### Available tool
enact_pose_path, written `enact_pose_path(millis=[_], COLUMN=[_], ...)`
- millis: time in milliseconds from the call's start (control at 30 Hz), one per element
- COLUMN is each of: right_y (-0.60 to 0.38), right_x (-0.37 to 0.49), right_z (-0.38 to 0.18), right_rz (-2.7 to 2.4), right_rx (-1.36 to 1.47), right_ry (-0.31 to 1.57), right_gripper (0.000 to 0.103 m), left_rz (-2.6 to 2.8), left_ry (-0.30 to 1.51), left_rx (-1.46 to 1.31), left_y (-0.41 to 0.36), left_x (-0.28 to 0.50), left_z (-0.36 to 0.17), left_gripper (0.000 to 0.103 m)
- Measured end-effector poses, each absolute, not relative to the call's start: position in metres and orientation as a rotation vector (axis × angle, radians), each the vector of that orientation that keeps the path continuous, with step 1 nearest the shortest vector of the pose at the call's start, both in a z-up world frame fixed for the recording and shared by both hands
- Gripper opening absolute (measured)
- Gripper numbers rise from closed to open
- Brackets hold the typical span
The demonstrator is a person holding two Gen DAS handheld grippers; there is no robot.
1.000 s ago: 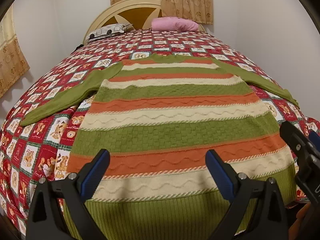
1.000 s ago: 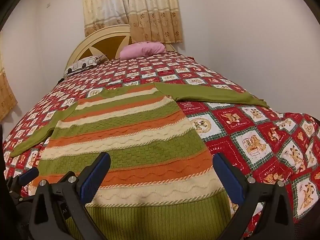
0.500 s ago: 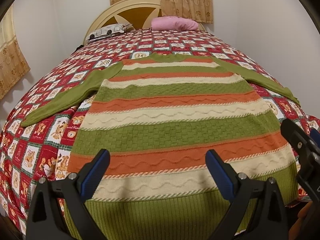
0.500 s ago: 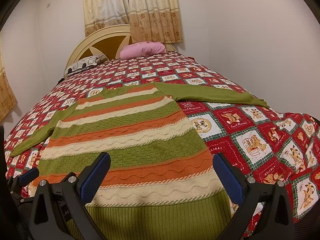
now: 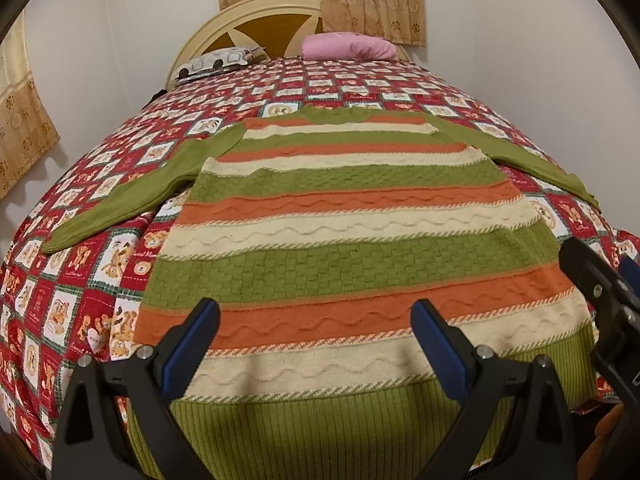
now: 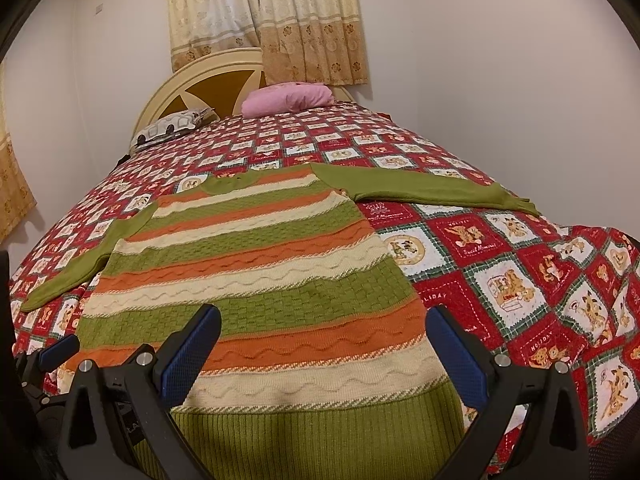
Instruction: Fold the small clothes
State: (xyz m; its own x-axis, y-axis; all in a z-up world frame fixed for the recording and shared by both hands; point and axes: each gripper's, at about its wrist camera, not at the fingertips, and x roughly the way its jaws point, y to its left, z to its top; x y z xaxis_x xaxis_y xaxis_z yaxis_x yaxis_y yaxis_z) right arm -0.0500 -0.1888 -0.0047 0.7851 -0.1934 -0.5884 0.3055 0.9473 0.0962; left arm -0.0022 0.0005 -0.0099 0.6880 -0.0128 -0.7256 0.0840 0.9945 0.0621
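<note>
On a bed covered by a red patchwork quilt with teddy-bear squares (image 5: 92, 280), a knitted sweater banded in green, orange and cream (image 5: 348, 240) lies flat and face up, its ribbed green hem nearest the cameras and its neckline toward the headboard. Both plain green sleeves are spread out to the sides: the left sleeve (image 5: 120, 204) angles down across the quilt, and the right sleeve (image 6: 424, 192) stretches out almost straight. Just above the hem, the left gripper (image 5: 316, 344) hovers with its blue-padded fingers (image 5: 192, 344) spread wide apart and nothing between them. Beside it, the right gripper (image 6: 324, 352) is over the hem's right-hand part, its jaws equally wide and empty, the right-side finger past the sweater's edge above the quilt. Each gripper shows at the border of the other's view. At the far end stand a cream arched headboard with brown panels (image 5: 256, 20), a pink pillow (image 6: 288, 98) and a grey-and-white patterned pillow (image 6: 168, 130), with beige floral curtains (image 6: 288, 20) hanging behind.
</note>
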Motion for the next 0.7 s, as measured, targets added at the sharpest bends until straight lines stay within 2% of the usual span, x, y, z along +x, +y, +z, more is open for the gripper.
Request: enact_pose_path(millis=[700], right_y=[-0.1935], right_x=[-0.0447], right_z=[-0.0099], right_rz=[-0.266], right_rx=[0.189], right_ry=[0.645], right_gripper=[0.102], left_rz=[-0.058], left_ry=[0.819], left_rx=[0.092], left_y=[-0.0038], left_x=[-0.0016], left_z=[-0.0159], left_gripper=[0.098])
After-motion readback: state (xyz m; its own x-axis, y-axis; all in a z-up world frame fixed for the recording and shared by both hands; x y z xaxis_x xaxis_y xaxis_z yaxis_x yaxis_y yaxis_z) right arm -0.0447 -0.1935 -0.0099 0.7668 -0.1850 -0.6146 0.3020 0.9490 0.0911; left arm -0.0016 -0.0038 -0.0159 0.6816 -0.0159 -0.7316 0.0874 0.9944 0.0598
